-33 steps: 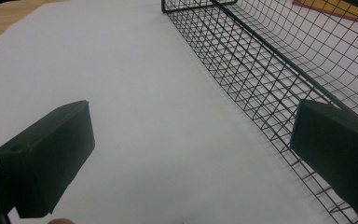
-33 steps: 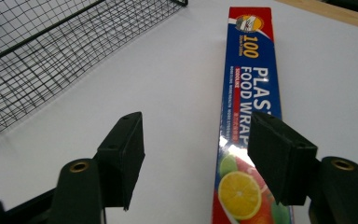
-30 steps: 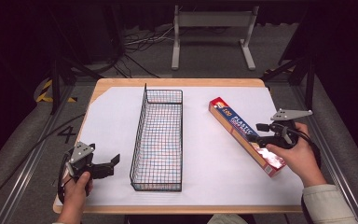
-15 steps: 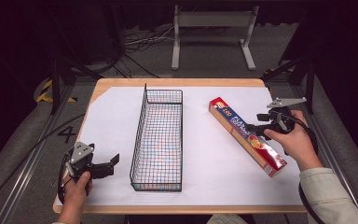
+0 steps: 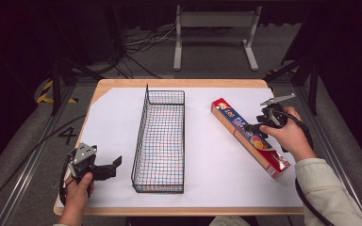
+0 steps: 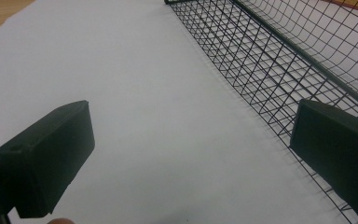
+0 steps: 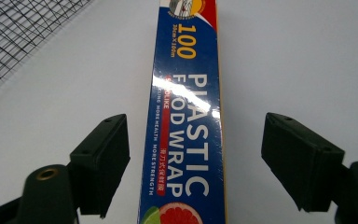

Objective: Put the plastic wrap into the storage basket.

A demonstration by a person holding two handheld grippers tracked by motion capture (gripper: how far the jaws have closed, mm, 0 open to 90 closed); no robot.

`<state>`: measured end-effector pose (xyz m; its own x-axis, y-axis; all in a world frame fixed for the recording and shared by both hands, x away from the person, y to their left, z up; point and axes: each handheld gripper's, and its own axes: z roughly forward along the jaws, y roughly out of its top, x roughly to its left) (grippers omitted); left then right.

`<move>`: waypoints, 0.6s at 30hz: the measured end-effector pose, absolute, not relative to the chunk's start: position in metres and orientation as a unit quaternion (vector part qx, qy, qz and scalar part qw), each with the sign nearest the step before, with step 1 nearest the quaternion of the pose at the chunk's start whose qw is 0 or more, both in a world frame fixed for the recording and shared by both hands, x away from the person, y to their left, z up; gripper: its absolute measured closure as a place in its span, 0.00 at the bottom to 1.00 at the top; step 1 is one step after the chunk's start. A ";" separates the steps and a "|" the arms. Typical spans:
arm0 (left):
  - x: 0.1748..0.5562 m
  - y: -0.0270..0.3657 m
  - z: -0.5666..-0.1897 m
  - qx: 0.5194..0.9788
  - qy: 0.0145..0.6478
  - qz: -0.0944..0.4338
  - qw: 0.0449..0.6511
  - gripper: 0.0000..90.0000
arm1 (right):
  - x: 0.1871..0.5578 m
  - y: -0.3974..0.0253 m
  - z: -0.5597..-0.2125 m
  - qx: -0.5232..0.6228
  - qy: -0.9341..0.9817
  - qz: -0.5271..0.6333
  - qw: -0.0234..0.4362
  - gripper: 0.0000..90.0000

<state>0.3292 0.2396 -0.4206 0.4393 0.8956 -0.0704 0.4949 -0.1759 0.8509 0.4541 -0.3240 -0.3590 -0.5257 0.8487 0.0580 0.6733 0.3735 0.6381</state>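
A long blue and orange plastic wrap box (image 5: 238,128) lies diagonally on the white sheet at the right. My right gripper (image 5: 255,127) hovers over its middle, open. In the right gripper view the box (image 7: 186,93) runs lengthwise between the two spread jaws of that gripper (image 7: 196,163), with gaps on both sides. A black wire basket (image 5: 160,141) stands in the middle of the table. My left gripper (image 5: 109,168) is held near the front left corner, open, pointing at the basket. In the left gripper view the basket's wire side (image 6: 279,56) runs along the right of the open gripper (image 6: 191,163).
The white sheet (image 5: 217,174) covers a wooden table (image 5: 179,84). Beyond the far edge stand a metal frame (image 5: 214,33) and floor cables. Dark rails run along both sides of the table.
My right gripper has moved away from me along the box, from its near end to about its middle. The left gripper has stayed put.
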 end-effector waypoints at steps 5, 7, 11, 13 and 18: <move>0.329 0.240 -0.421 0.734 0.473 0.230 0.430 0.00 | 0.458 -0.319 -0.366 0.473 0.819 0.297 0.132 0.23; 0.329 0.239 -0.421 0.739 0.468 0.231 0.427 0.00 | 0.459 -0.316 -0.368 0.476 0.822 0.288 0.125 0.22; 0.329 0.237 -0.421 0.738 0.469 0.231 0.426 0.00 | 0.460 -0.313 -0.374 0.478 0.825 0.275 0.119 0.22; 0.329 0.238 -0.421 0.739 0.468 0.231 0.426 0.00 | 0.461 -0.312 -0.377 0.478 0.829 0.266 0.118 0.22; 0.330 0.239 -0.421 0.738 0.471 0.229 0.426 0.00 | 0.465 -0.309 -0.384 0.480 0.836 0.243 0.113 0.25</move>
<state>0.3296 0.2389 -0.4210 0.4515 0.8900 -0.0637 0.4993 -0.1928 0.8447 0.4647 -0.3089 -0.3839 -0.5144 0.8564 0.0444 0.7466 0.4218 0.5144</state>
